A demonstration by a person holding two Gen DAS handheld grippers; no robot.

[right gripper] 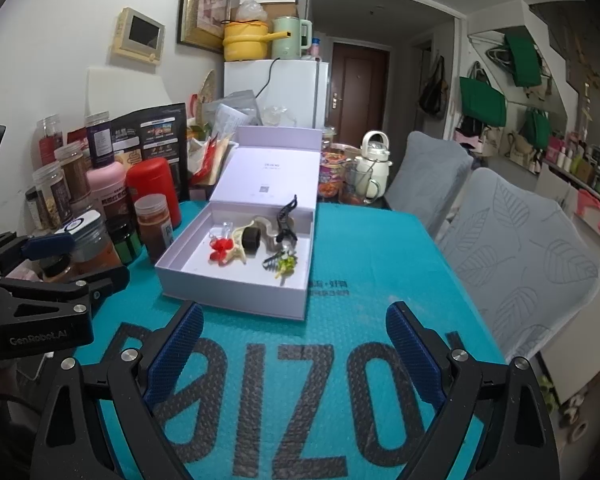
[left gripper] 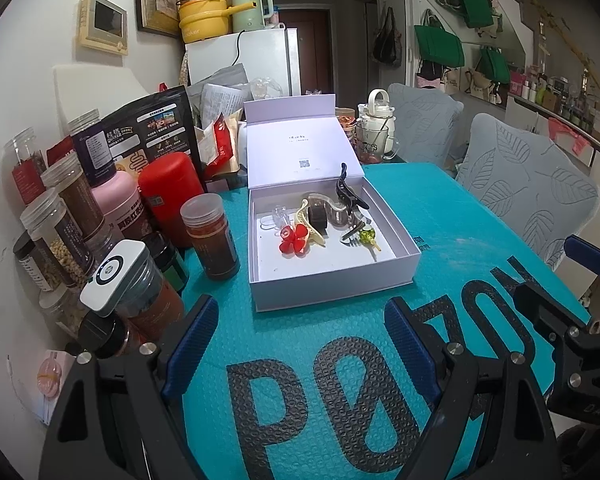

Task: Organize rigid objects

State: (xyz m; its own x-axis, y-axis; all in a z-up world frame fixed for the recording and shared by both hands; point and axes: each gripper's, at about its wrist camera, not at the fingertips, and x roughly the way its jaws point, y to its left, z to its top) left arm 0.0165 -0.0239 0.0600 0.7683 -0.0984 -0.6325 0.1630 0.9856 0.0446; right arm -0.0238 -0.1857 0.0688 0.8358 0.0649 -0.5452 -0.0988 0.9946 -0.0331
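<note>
On the teal mat: a white box (left gripper: 332, 280) sits open before you, its lid (left gripper: 300, 140) standing up at the far side.
Box contents: a red flower clip (left gripper: 294, 242), a cream claw clip (left gripper: 312, 220), a dark brown block-shaped piece (left gripper: 318, 216), a black claw clip (left gripper: 350, 190) leaning on the back wall, a green-tipped pin (left gripper: 368, 236) and a clear piece (left gripper: 278, 214); all lie inside the box, bunched toward its far half.
Your left gripper (left gripper: 300, 344): jaws spread wide, nothing between the blue pads, poised above the mat's black lettering on the near side of the box, apart from it.
Your right gripper (right gripper: 296, 352): jaws likewise wide apart and empty, above the mat (right gripper: 360, 260), short of the box's near wall.
Gripper relation: each shows at the edge of the other's view, side by side, not touching.
Left of box: jars and canisters, among them a red canister (left gripper: 170, 196) and a brown-filled jar (left gripper: 212, 236) just beside the box.
Beyond the table: two grey leaf-pattern chairs (left gripper: 520, 184) and a white kettle (left gripper: 380, 120).
</note>
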